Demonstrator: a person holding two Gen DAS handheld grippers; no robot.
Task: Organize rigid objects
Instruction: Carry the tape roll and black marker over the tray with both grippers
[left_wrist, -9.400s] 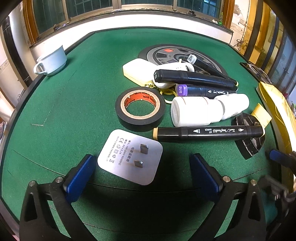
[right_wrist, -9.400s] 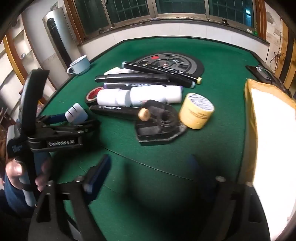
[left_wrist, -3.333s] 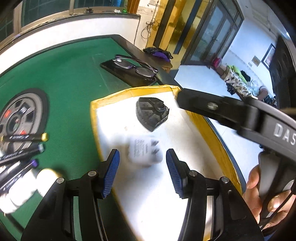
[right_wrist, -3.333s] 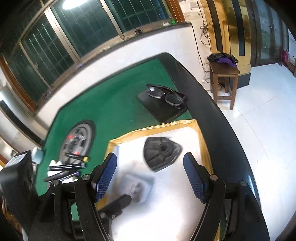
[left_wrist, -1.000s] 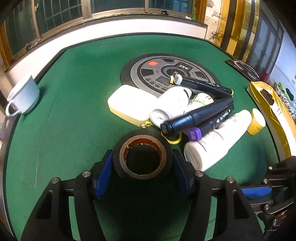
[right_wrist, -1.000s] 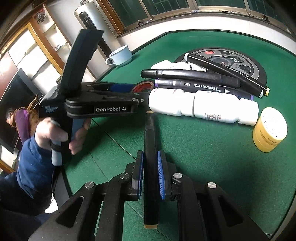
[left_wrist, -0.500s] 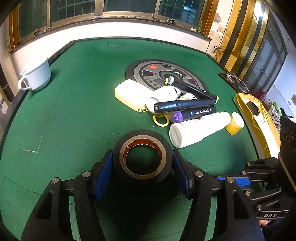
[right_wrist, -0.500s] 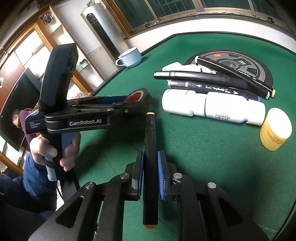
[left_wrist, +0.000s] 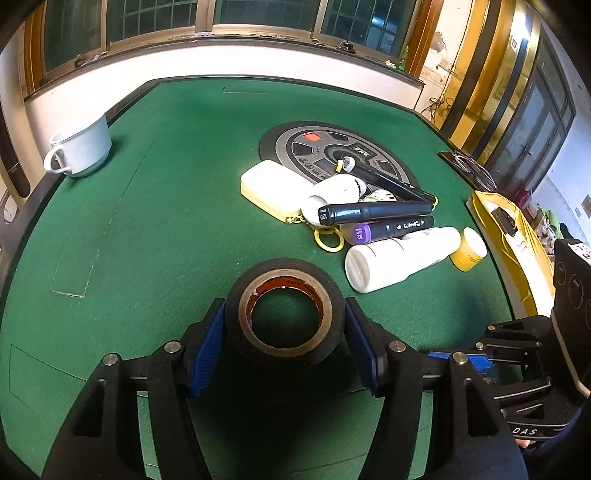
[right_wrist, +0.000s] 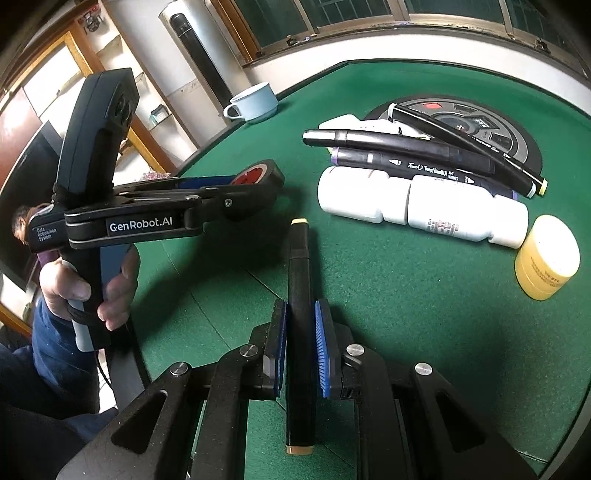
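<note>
The left gripper has its jaws clamped on a black roll of electrical tape with an orange-brown core, held above the green felt bench. The right gripper has its jaws clamped on a black art marker with a pale yellow cap, pointing forward over the bench. Ahead lie two white plastic bottles, more black markers and a small yellow jar, near a white cup.
</note>
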